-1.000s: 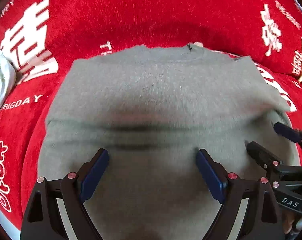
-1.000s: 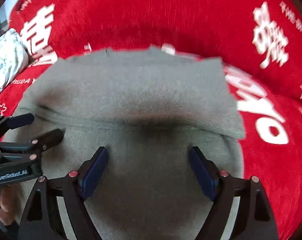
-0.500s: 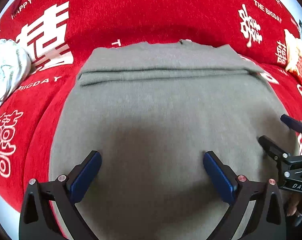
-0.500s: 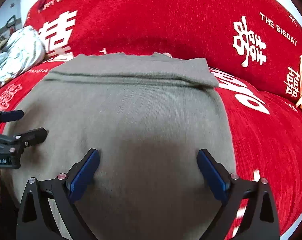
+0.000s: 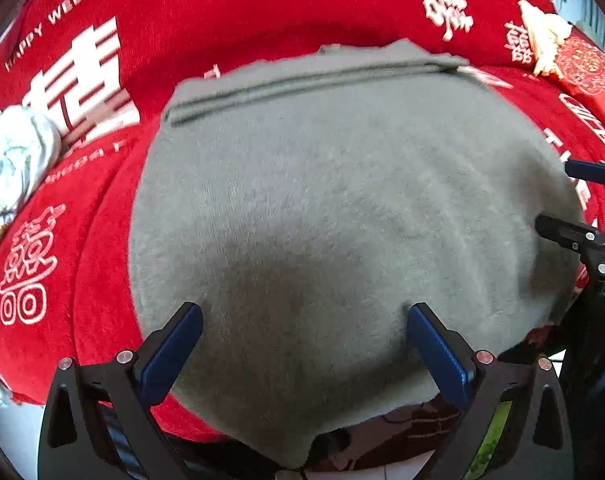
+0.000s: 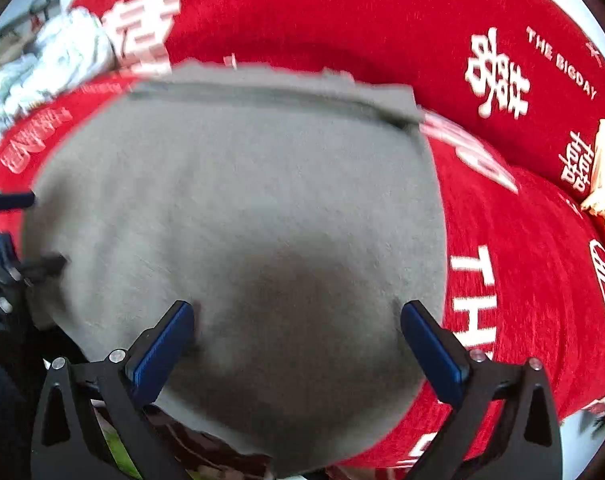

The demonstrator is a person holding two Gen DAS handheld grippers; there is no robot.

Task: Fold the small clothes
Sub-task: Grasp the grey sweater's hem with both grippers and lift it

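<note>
Left wrist view | grey garment [image 5: 342, 208] spread on red sofa cover [image 5: 230, 12], far edge folded | left tongs [image 5: 302, 344] and right tongs [image 6: 294, 340] gaping, empty, over near hem; neither judged nearer.

Spread flat on the blanket [image 5: 82, 264] — the sweater [image 5: 342, 208], far edge doubled back over itself. Hanging past the blanket's near edge, its closest hem. Off to the far left on the blanket, bunched cloth [image 5: 10, 160]; far right, a cushion [image 5: 586, 64]. Above the near hem, left gripper [image 5: 302, 344] beside right gripper [image 6: 298, 340] — both spread wide.
</note>
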